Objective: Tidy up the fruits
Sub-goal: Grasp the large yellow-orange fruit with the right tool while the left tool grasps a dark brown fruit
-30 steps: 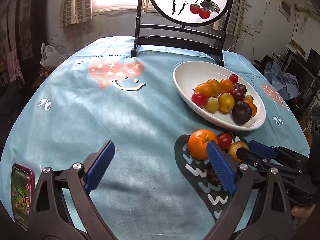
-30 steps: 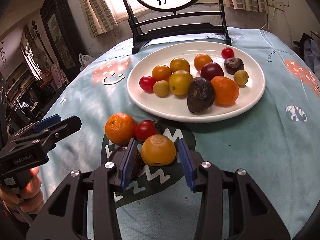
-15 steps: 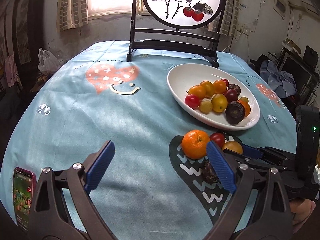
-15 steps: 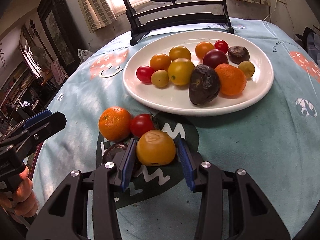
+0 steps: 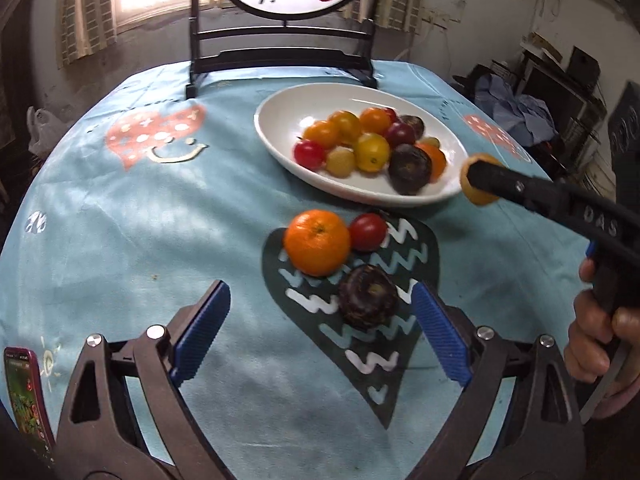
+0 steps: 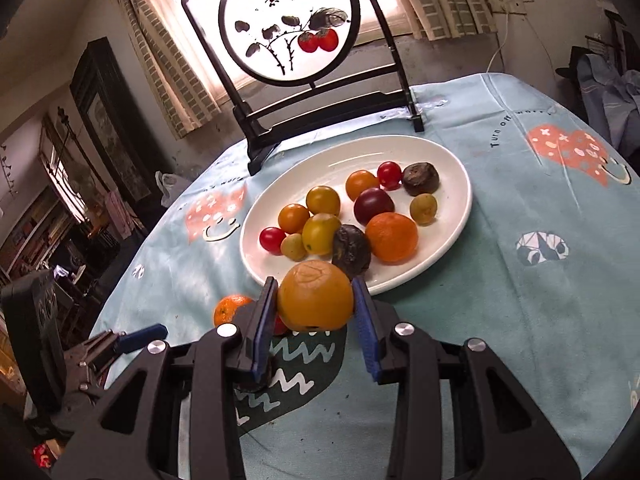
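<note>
My desk [image 5: 120, 220] carries a white plate [image 6: 448, 160] heaped with small tomatoes, two dark fruits and a tangerine. Beside the plate, on the cloth, lie an orange [image 5: 317, 241], a dark fruit [image 5: 368, 299] and a red tomato [image 5: 368, 231]. My right tool [image 6: 315, 308] grips a yellow-orange fruit [image 6: 315, 297] raised near the plate's rim; my left tool [image 5: 320, 336] gapes wide and empty.

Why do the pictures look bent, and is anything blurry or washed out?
Both views are fisheye, so the table edge curves. Left wrist view: the right gripper and its yellow-orange fruit are motion-blurred. Right wrist view: the window behind the round screen is overexposed.
</note>
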The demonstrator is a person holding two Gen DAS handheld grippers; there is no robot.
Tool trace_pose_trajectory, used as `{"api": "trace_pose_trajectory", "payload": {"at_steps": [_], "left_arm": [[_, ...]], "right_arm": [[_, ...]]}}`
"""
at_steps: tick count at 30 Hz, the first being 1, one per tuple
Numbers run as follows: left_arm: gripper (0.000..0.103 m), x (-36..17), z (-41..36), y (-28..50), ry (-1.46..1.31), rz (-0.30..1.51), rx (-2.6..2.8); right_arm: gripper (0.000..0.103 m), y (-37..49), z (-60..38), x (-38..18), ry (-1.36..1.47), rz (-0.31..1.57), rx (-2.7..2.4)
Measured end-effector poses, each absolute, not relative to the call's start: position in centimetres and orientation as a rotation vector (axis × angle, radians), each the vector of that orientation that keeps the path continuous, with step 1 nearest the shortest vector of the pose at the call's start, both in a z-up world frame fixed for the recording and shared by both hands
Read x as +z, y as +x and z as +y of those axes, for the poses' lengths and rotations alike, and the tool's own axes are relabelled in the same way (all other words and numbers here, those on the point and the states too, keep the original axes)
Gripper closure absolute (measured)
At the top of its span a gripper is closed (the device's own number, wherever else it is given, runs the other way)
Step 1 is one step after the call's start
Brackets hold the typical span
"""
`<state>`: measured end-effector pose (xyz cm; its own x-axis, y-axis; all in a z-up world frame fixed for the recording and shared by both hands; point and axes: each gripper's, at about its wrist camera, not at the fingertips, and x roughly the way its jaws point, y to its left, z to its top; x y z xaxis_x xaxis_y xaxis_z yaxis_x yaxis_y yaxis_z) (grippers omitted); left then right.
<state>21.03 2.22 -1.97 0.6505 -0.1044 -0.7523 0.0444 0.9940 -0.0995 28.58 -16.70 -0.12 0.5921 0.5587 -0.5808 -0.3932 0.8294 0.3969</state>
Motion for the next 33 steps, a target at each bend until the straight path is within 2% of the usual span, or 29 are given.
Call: {"api": "trace_pose_trajectory", "payload": {"at_steps": [4,6,8,14,18,25,28,33], "left_arm": [[0.021,-2.6,-0.3,20.6,0.024,0.856,-0.133],[0.032,-3.1,-0.8,20.8,0.034,0.874,-0.153],[0.036,-3.6,-0.8,21.1,0.03,0.895,-0.156],[0.037,-4.6,-0.8,22.0,0.032,0.924,-0.128],[0.045,-5.3,-1.2,22.6,0.043,0.946,-0.123],[0.046,-5.6,-1.5,23.2,0.06,0.938,-0.101],[0.06,-5.4,-1.8,23.0,0.066,0.926,-0.112],[0.06,-5.3,-1.9,22.8,0.07,0.922,-0.112]], "right_arm": [[0.065,28.9,-17.2,-0.3,0.247,0.763,0.539],[0.065,28.7,-17.1,-0.3,0.243,0.765,0.544],[0.065,28.5,-17.0,-0.3,0.235,0.764,0.547],[0.065,28.3,-17.0,-0.1,0.239,0.762,0.556],[0.065,28.2,-17.0,0.1,0.242,0.756,0.563],[0.065,28.2,-16.9,0.2,0.243,0.756,0.565],[0.065,28.2,-16.9,0.2,0.244,0.756,0.566],[0.065,28.1,-16.2,-0.3,0.224,0.781,0.575]]}}
